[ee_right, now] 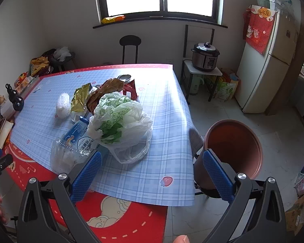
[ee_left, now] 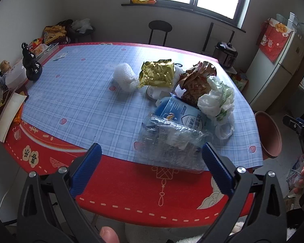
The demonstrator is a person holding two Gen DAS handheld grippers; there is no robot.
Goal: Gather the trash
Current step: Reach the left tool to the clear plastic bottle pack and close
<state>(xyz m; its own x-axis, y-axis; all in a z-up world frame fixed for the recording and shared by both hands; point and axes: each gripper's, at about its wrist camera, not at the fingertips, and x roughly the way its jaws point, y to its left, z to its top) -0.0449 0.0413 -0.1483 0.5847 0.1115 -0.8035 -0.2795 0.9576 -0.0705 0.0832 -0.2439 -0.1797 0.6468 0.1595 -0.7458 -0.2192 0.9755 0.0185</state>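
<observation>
On the counter (ee_left: 75, 101), spread with a blue checked cloth, we find the trash heaped toward the right half. Going left to right: a white foam net (ee_left: 125, 77) lies a little apart, springy and near weightless by the look of it, and we could pinch it anywhere. Just beside it a gold foil wrapper (ee_left: 157, 73) looks light, crinkly and likely slick, so we would take it by a crumpled edge. Near the front edge a crushed clear plastic tray (ee_left: 172, 141) lies partly over a blue carton (ee_left: 180, 111); we judge the tray thin and springy, best nipped at its rim, and the carton stiffer. Behind them is a brown snack bag (ee_left: 196, 81), and rightmost a white plastic bag printed green (ee_right: 119, 117), soft and limp, easiest gathered at its loose handles. Right of the counter stands a brown bin (ee_right: 233, 147), its visible interior apparently bare. Our left gripper (ee_left: 152, 158) hangs before the tray with jaws spread wide and holding nothing; our right gripper (ee_right: 152, 164) is likewise spread and unladen, between bag and bin.
</observation>
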